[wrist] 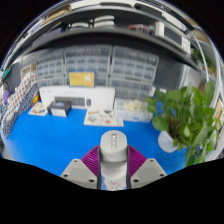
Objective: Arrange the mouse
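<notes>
A white-grey computer mouse [112, 152] stands upright between my fingers, its nose pointing away over the blue table [50, 140]. My gripper [113, 166] is shut on it: the purple pads [93, 158] press on both of its sides. The mouse seems to be held above the table surface. Its lower end is hidden down between the fingers.
A leafy green plant in a white pot [186, 122] stands close at the right. A white box-like device [66, 99] and flat trays [104, 118] sit at the back of the table. Behind them rise shelves with small drawers [100, 68].
</notes>
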`<state>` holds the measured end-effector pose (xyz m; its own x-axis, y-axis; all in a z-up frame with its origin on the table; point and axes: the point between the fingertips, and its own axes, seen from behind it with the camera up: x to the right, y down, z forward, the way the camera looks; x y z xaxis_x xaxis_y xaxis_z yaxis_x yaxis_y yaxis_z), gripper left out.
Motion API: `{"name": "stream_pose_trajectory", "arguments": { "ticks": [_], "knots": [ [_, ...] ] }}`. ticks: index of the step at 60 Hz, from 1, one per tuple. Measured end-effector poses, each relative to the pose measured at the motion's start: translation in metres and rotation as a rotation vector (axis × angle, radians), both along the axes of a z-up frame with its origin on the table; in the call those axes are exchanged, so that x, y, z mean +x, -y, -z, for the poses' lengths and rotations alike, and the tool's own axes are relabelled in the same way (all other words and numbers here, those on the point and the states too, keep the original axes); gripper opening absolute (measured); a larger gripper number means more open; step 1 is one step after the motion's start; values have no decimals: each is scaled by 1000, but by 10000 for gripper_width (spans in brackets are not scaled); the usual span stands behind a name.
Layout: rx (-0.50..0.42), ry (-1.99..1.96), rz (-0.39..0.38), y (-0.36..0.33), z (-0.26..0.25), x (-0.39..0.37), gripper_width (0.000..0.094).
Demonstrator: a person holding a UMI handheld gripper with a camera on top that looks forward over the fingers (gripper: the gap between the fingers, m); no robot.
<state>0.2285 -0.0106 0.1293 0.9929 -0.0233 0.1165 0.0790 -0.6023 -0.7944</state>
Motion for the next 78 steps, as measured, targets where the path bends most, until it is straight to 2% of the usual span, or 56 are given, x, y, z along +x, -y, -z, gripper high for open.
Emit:
{"name": "stream_pose_trajectory", "arguments": {
  "ticks": [5,14,19,27,40,41,43,44,46,62,78],
  "knots": [
    [-96,-26,-6,9,52,9,342],
    [-215,-13,-20,27,113,17,344],
    [-250,-57,-25,35,132,11,349],
    [-232,-76,-27,34,137,12,389],
    [-238,-122,-9,33,139,13,522],
    [-242,-121,-5,33,139,15,549],
    [-254,-112,7,34,138,19,689],
    [-260,-105,15,34,138,21,712],
    [-264,-95,28,35,135,24,764],
    [-187,-91,22,33,59,-19,752],
    [-4,-147,-14,58,-52,-134,750]
  ]
}}
